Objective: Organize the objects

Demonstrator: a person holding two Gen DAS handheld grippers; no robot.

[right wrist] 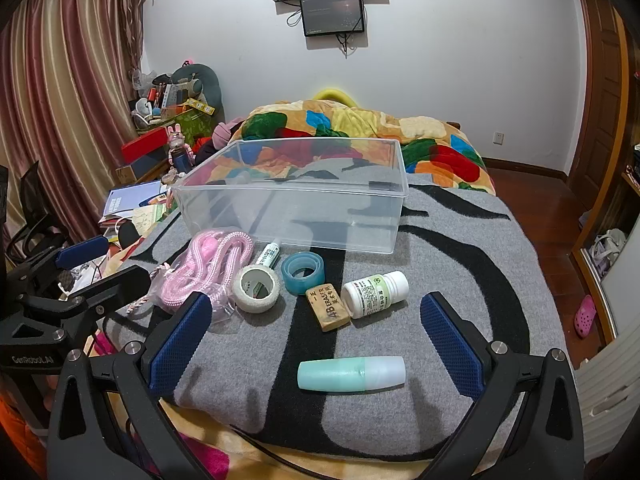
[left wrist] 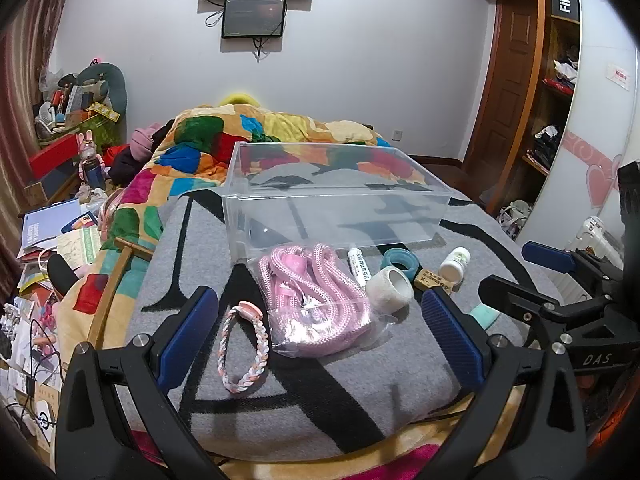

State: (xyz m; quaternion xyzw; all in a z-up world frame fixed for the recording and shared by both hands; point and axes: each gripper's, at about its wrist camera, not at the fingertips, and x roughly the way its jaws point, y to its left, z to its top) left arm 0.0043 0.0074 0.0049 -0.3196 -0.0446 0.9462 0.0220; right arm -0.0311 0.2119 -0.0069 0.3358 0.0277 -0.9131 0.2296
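A clear plastic box (left wrist: 336,196) (right wrist: 292,208) stands empty on the grey blanket. In front of it lie a bagged pink rope (left wrist: 316,300) (right wrist: 208,264), a braided bracelet (left wrist: 240,352), a small white tube (left wrist: 358,266) (right wrist: 268,256), a white tape roll (left wrist: 390,290) (right wrist: 256,288), a teal tape roll (left wrist: 400,264) (right wrist: 302,272), an eraser (right wrist: 332,306), a white pill bottle (left wrist: 454,264) (right wrist: 374,294) and a mint tube (right wrist: 352,374). My left gripper (left wrist: 316,336) is open around the bracelet and rope. My right gripper (right wrist: 316,340) is open above the mint tube.
The grey blanket (right wrist: 460,248) lies on a bed with a colourful quilt (left wrist: 200,148) behind the box. Cluttered floor and boxes (left wrist: 52,240) lie to the left. A wardrobe (left wrist: 552,100) and wooden floor (right wrist: 560,232) are on the right.
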